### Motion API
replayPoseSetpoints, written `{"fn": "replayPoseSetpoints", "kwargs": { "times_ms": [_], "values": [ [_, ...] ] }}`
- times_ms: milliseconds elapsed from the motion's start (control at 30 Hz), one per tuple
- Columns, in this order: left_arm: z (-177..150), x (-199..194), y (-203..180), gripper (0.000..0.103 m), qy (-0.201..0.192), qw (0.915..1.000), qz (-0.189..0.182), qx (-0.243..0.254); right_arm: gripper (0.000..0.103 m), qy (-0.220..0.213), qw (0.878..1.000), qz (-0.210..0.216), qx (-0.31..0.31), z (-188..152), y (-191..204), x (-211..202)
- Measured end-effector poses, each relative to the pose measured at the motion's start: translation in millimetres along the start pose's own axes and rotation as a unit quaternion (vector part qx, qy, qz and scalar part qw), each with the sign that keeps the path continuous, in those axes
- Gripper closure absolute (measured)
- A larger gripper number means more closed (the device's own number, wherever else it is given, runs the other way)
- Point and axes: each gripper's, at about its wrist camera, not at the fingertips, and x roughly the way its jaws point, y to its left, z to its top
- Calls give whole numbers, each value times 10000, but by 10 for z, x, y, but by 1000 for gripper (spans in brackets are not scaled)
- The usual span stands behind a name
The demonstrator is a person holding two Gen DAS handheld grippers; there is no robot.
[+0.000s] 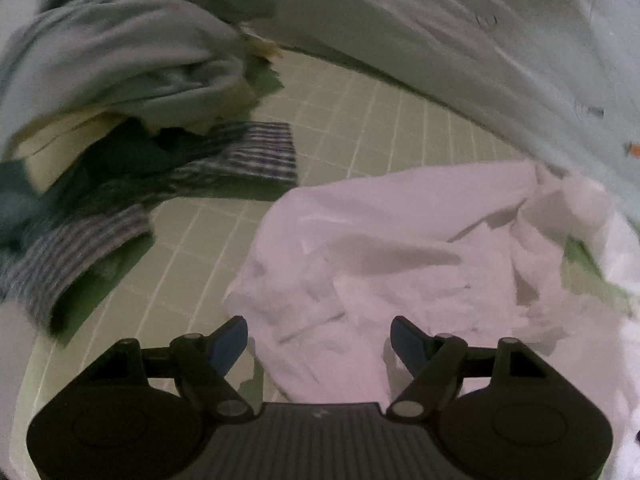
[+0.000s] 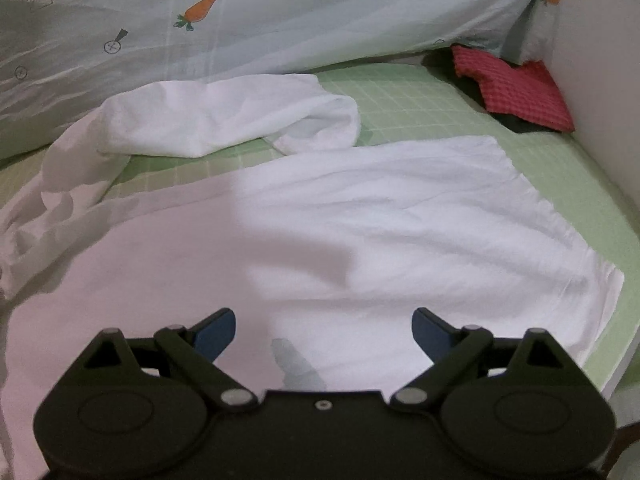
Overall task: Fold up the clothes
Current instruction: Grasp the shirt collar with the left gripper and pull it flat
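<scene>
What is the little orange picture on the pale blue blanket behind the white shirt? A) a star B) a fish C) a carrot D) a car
C: the right wrist view shows an orange carrot with green leaves printed on the pale blue blanket, behind the white shirt.

Green grid-checked bed sheet (image 2: 420, 92) underlies everything; pale blue quilt (image 2: 300, 12) with carrot print (image 2: 199, 8) bunched along the far side; white side panel (image 2: 600, 92) at the right edge of the bed, beside the sheet.
</scene>
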Motion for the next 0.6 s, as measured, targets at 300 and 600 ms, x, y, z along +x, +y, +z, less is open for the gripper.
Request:
{"fn": "replayPoseSetpoints", "kwargs": {
  "times_ms": [300,600],
  "values": [
    [175,125,410,86,73,9993,-329,-161,7,222,9992,-281,-188,-185,370,-104],
    [842,-398,1225,84,-1406,9885,441,-344,7,70,9987,-377,-344,-92,613,-64]
  ]
}}
